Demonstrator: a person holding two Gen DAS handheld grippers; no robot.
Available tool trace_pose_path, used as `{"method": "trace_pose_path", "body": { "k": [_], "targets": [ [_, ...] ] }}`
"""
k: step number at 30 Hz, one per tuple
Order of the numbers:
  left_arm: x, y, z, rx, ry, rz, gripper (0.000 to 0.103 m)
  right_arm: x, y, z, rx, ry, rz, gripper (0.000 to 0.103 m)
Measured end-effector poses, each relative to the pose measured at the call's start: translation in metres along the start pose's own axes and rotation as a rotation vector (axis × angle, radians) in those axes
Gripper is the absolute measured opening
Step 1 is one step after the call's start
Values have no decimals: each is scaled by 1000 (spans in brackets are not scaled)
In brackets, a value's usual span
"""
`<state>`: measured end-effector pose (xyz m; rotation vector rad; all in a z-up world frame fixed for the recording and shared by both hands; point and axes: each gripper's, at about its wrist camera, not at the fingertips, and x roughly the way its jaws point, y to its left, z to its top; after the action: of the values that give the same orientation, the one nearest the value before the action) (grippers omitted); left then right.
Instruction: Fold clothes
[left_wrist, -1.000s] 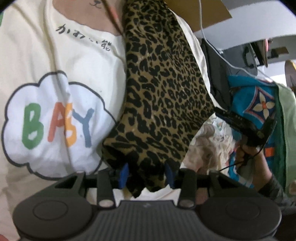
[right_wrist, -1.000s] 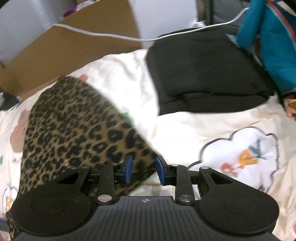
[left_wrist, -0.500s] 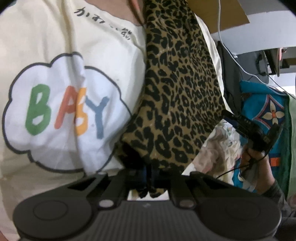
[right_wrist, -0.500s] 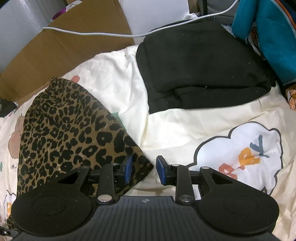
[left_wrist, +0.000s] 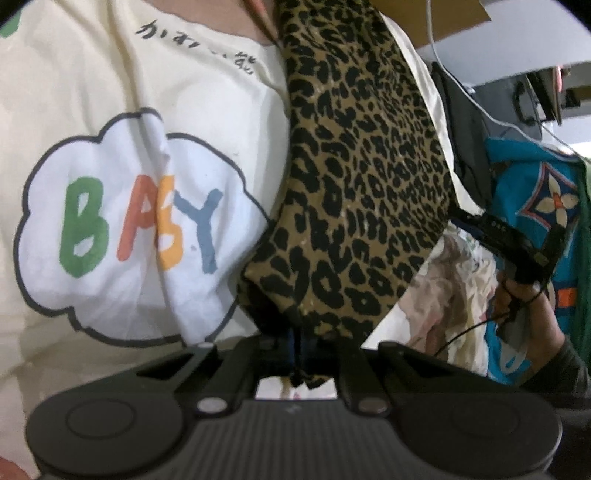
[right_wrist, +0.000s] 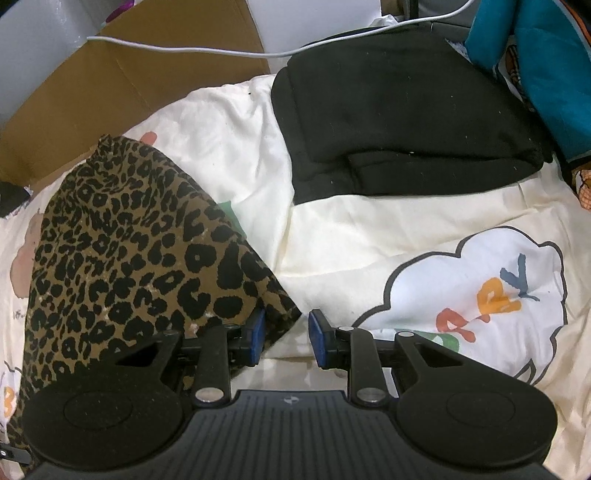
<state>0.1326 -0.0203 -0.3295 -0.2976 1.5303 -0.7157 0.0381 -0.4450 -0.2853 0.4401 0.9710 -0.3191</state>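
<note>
I have the left gripper (left_wrist: 301, 350) clamped on the near corner of the leopard-print garment (left_wrist: 362, 177) — the grasp step of a fold, I judge. The garment lies on the cream BABY-print sheet (left_wrist: 110, 110), its long axis running away from me toward the cardboard (right_wrist: 122, 92), narrowing at the far end. My right gripper (right_wrist: 286, 338) stands partly open, nothing pinched, the other near corner just beside its left pad — next it needs to close there before I lift.

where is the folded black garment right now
In the right wrist view the black garment lies top centre on the cream sheet, right of the leopard cloth.
</note>
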Motion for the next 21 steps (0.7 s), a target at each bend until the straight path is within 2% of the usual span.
{"method": "trace_pose_path", "body": {
  "k": [5, 7, 12, 14, 15, 18, 21],
  "targets": [
    [-11, 0, -3, 24, -1, 14, 21, -1, 2, -1, -13, -14, -8, 34],
    [-12, 3, -4, 5, -2, 14, 22, 0, 0, 0, -3, -19, 2, 35],
    [-12, 12, -4, -54, -5, -6, 24, 5, -11, 3, 69, -19, 68, 35],
    [-13, 14, -4, -75, -11, -16, 32, 6, -17, 4, 115, -15, 97, 34],
    [-13, 16, -4, -86, -14, -21, 32, 6, -20, 4, 137, -14, 109, 33],
    [-12, 19, -5, -121, -18, -44, 39, 3, -26, 4, 196, -12, 148, 19],
    [-7, 22, -6, -147, -15, -59, 40, 0, -28, 4, 218, -14, 167, 16]
  ]
}}
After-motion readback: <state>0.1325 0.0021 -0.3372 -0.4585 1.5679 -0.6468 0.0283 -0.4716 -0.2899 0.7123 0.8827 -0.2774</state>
